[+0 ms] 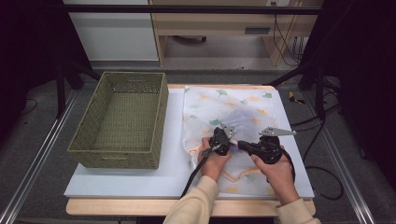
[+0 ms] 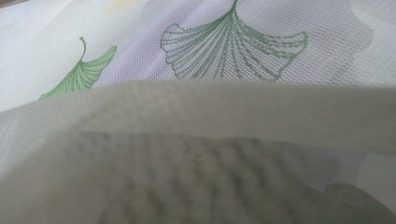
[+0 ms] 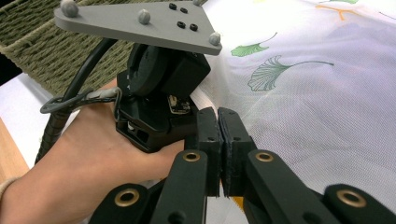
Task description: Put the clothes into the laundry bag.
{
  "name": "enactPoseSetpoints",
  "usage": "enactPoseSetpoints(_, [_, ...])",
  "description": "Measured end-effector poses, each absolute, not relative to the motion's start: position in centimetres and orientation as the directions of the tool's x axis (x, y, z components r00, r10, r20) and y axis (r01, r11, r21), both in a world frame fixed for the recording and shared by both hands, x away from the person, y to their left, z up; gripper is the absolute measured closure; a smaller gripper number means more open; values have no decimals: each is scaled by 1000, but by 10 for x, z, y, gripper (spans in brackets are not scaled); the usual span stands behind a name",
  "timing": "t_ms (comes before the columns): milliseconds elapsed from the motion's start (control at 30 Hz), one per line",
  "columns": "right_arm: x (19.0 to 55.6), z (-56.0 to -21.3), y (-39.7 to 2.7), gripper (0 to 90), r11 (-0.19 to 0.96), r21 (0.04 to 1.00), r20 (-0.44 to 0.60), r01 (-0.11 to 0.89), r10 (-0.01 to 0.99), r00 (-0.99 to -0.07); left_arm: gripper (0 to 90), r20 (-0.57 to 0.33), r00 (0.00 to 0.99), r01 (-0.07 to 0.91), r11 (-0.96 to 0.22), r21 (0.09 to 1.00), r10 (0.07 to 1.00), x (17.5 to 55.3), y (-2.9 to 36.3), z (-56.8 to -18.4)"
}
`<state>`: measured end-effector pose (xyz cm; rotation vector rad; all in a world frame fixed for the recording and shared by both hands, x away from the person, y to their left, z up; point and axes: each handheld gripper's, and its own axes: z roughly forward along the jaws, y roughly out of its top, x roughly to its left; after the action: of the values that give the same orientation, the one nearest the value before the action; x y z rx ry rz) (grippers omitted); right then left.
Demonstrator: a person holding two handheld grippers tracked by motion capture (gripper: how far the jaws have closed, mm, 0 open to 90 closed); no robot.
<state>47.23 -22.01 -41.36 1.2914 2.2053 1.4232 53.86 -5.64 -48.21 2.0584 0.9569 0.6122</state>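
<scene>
Now both hands are pinching the leaf-print cloth (image 1: 233, 121) lying on the white board (image 1: 140, 179): left gripper (image 1: 223, 140) and right gripper (image 3: 221, 140), jaws pressed together on fabric. Next, likely folding it.

White cloth, leaf print; olive basket

The cloth (image 1: 243, 112) is sheer white, printed with green and yellow-orange ginkgo leaves, some filled in, some only outlined in dark green; a faint lilac patch shades its middle. The woven basket (image 1: 122, 121) at the board's left edge is olive green. The board (image 1: 140, 179) is white with a pale wood rim. Both grippers (image 3: 219, 140) are black with grey plates.
</scene>
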Motion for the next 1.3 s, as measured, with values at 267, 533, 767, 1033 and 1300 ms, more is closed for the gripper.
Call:
enactPoseSetpoints(267, [474,-414,-221,887,137,822,270,552,760,-591,900,123,590,404,-423,811,798,542,-59,-481])
enactPoseSetpoints(533, [473,-413,-223,887,137,827,267,546,758,-595,900,118,608,397,-429,812,785,534,-52,-478])
enactPoseSetpoints(767, [470,-410,-223,887,135,828,269,545,757,-595,900,108,623,395,-431,811,775,522,-43,-473])
enactPoseSetpoints(1033, [469,-406,-224,887,135,832,264,538,756,-599,900,84,658,381,-427,820,748,493,-28,-464])
enactPoseSetpoints(1300, [467,-405,-221,886,151,830,253,536,756,-604,900,83,671,358,-419,834,737,471,0,-446])
